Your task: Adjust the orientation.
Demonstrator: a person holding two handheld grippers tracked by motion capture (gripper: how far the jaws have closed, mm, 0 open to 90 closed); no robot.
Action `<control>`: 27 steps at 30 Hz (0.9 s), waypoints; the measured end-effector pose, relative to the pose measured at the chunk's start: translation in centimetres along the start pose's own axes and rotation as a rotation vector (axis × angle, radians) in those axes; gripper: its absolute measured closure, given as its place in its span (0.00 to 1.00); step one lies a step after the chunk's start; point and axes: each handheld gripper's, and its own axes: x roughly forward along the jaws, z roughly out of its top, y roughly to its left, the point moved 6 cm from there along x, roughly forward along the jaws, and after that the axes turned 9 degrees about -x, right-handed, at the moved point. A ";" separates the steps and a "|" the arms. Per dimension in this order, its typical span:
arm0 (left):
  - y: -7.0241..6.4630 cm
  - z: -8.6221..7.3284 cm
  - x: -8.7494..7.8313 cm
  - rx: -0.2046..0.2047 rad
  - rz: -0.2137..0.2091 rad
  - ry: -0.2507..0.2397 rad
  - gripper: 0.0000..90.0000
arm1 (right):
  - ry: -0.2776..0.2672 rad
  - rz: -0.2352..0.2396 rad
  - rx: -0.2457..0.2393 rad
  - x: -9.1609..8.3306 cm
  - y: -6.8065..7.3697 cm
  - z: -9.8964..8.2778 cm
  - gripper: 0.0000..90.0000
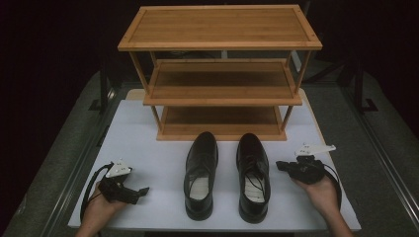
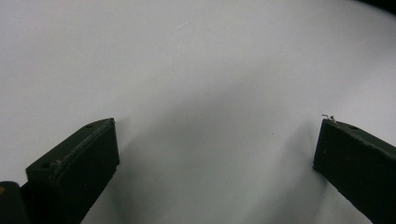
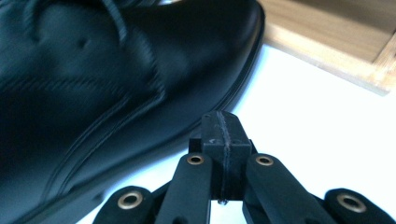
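Right shoe [image 1: 253,177]: a black laced dress shoe, standing on the desk just in front of the shoe rack, toe toward the rack's bottom shelf, heel toward the person.
Left shoe [image 1: 200,174]: the matching one, in front of the shoe rack beside the right shoe, parallel to it with a narrow gap between them.
Shoe rack [image 1: 220,74]: wooden, three tiers, at the far middle of the desk; all three shelves bare.
Right tongs [image 1: 282,165]: in front of the rack's right end, just beside the right shoe's outer side, tips aimed at it; jaws pressed together with nothing between them. In the right gripper view the tips [image 3: 222,135] are close to the shoe's sole edge; contact cannot be told.
Left tongs [image 1: 140,192]: in front of the rack's left end, well apart from the left shoe, low over the desk; jaws wide apart and empty, bare white surface [image 2: 205,88] between them.
Desk [image 1: 148,148]: white top carrying rack and shoes.
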 end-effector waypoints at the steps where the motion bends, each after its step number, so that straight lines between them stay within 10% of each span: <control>1: 0.0 0.0 0.0 0.000 0.000 0.000 0.00 | -0.002 0.006 0.002 -0.2 0.3 -0.3 1.00; 12: 0.0 0.0 0.0 0.000 0.000 0.000 0.00 | 0.023 0.093 -0.022 0.9 3.5 -2.1 1.00; 27: 0.0 0.0 0.0 -0.001 -0.001 0.003 0.00 | 0.016 0.111 -0.013 1.5 3.7 -2.0 1.00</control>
